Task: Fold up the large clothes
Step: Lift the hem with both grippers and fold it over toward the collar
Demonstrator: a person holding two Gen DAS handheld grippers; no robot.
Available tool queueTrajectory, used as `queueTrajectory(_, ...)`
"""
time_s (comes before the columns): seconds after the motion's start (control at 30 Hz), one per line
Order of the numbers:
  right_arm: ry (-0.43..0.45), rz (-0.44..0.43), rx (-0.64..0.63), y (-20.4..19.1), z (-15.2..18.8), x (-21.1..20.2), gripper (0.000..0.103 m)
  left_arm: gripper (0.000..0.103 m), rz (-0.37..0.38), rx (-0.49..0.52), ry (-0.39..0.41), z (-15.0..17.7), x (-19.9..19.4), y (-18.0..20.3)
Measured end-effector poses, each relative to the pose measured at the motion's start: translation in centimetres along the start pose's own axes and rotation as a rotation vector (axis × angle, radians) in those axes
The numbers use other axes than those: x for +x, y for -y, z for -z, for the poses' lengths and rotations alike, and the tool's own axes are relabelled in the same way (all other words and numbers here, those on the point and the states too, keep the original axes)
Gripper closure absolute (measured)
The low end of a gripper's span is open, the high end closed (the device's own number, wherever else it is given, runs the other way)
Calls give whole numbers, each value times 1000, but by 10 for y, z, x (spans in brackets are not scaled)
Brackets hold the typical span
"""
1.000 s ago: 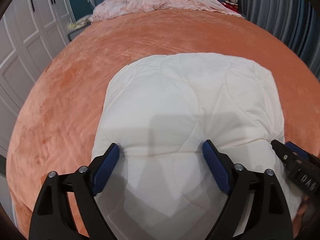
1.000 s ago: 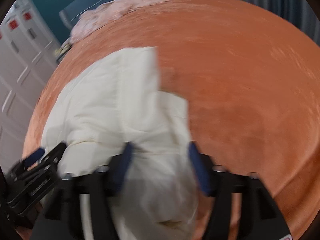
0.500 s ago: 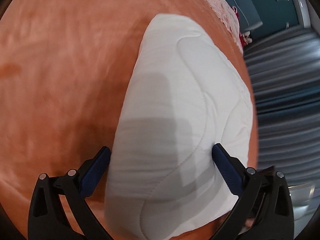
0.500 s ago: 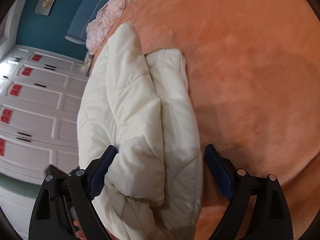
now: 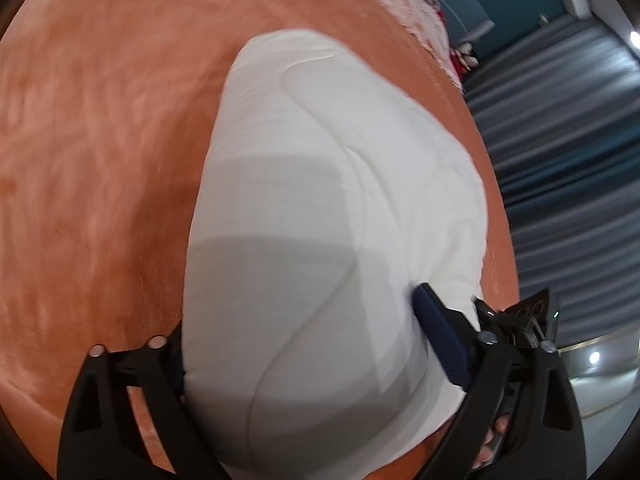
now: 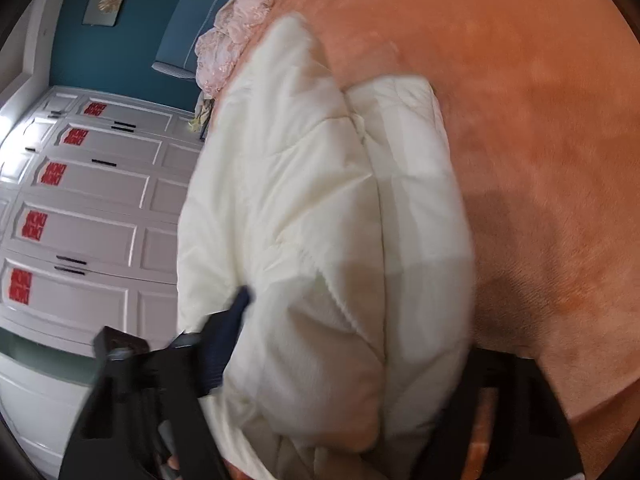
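Observation:
A folded cream quilted garment (image 5: 332, 200) lies as a thick bundle on the orange bedspread (image 5: 100, 140). My left gripper (image 5: 304, 344) has its jaws spread wide around the bundle's near end, the fabric bulging between them. In the right wrist view the same bundle (image 6: 320, 220) shows its stacked layers. My right gripper (image 6: 352, 344) also straddles its near end with jaws wide apart; its right finger is partly hidden by fabric. The other gripper's body shows at the right edge of the left wrist view (image 5: 532, 320).
A pink lace blanket (image 6: 236, 28) lies at the head of the bed by a teal headboard (image 6: 180, 32). White wardrobe doors (image 6: 80, 220) stand on one side, grey curtains (image 5: 560, 140) on the other. The bed's edge is close below both grippers.
Both grippers have rolled sideways and pushed further around the bundle's end. The bundle has been gathered and lifted from lying flat; the jaws stay wide apart.

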State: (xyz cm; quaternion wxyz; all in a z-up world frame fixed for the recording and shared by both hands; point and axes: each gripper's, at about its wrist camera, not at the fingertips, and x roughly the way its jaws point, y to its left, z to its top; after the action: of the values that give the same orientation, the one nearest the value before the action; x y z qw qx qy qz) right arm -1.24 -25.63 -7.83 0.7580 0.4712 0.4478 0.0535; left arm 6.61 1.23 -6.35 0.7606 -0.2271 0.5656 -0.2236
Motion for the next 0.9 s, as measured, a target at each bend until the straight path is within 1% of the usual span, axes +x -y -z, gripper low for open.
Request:
queueTrajectory(0.07, 31, 12, -35, -11, -2, -13, 62, 25, -6, 50, 22, -1, -9, 13)
queueTrajectory(0.1, 52, 13, -53, -19, -2, -21, 65, 27, -6, 76, 36, -2, -14, 19)
queueTrajectory(0.17, 85, 15, -88, -31, -5, -34, 69, 33, -2, 137, 65, -5, -25, 37)
queueTrajectory(0.23, 127, 22, -134, -49, -8, -51, 69, 34, -4, 195, 95, -7, -37, 55)
queueTrajectory(0.3, 154, 15, -155, -58, -12, -63, 69, 34, 6, 244, 132, -12, -48, 75)
queueTrajectory(0.43, 235, -13, -210, -81, -23, -96, 69, 34, 52, 331, 205, -27, -69, 109)
queueTrajectory(0.5, 283, -15, -258, -99, -33, -111, 69, 34, 79, 396, 266, -38, -80, 131)
queueTrajectory(0.6, 330, -38, -309, -125, -50, -124, 69, 34, 118, 445, 338, -56, -99, 146)
queueTrajectory(0.63, 339, -42, -322, -132, -55, -126, 69, 34, 127, 453, 351, -60, -102, 149)
queueTrajectory(0.7, 363, -43, -370, -152, -69, -125, 69, 34, 151, 472, 387, -77, -112, 148)
queueTrajectory(0.77, 380, -32, -408, -167, -79, -119, 69, 34, 169, 481, 419, -98, -112, 144)
queueTrajectory(0.83, 395, -8, -453, -183, -94, -107, 69, 34, 187, 473, 436, -115, -108, 134)
queueTrajectory(0.9, 394, 13, -475, -197, -112, -83, 69, 34, 200, 448, 443, -136, -98, 117)
